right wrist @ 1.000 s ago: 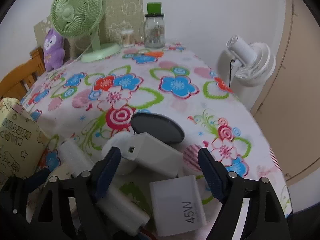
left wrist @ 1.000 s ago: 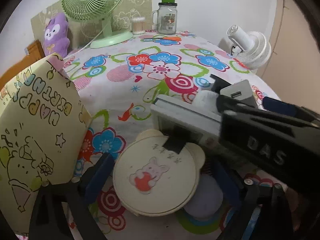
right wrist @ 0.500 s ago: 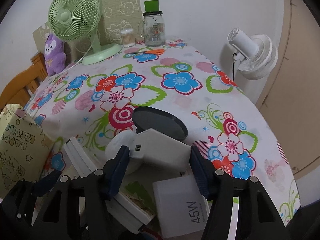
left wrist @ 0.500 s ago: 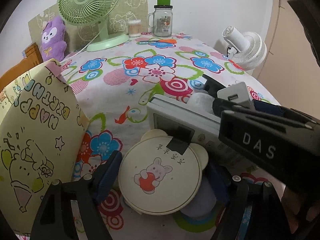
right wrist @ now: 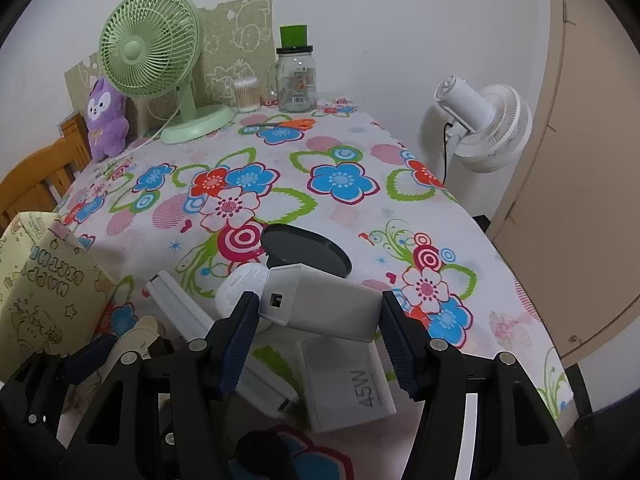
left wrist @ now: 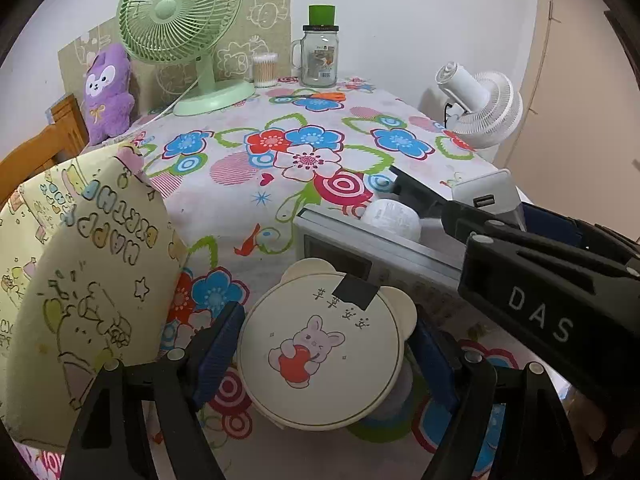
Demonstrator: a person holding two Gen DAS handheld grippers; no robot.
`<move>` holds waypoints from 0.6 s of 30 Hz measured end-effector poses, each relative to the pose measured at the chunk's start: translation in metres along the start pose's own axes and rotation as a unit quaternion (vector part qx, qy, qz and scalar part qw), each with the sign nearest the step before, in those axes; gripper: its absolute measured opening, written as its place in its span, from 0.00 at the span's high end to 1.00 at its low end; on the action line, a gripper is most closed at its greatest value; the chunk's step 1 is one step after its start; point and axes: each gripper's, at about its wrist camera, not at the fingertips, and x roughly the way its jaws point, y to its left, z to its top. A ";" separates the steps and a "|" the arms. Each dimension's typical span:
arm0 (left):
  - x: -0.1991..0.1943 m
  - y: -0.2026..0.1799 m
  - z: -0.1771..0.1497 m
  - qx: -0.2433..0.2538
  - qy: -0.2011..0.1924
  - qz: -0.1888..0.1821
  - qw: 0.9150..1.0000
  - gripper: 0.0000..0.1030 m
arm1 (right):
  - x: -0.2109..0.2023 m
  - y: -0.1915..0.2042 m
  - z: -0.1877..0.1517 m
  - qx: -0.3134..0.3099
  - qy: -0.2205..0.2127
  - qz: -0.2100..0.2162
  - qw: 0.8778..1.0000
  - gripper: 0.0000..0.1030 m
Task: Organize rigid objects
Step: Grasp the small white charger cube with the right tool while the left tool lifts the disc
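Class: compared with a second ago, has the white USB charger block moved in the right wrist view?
Yes. The charger, gripped by the right gripper, now sits lifted off the 45W box, overlapping it.

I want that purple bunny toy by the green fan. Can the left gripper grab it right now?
Probably not yet. The left gripper is shut on the round bunny lid, and the purple plush sits at the table's far edge, well beyond it. The cloth between looks bare, so nothing blocks the way.
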 end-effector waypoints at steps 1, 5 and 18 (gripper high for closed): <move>-0.002 0.000 0.000 0.001 -0.002 0.000 1.000 0.20 | -0.002 0.000 -0.001 0.000 0.000 -0.001 1.000 0.39; -0.010 0.000 -0.001 0.001 -0.009 0.002 1.000 0.20 | -0.011 0.001 -0.003 0.001 -0.002 -0.004 1.000 0.39; -0.039 -0.003 -0.002 0.008 -0.030 0.007 0.999 0.20 | -0.045 0.000 -0.010 0.005 -0.016 -0.011 1.000 0.39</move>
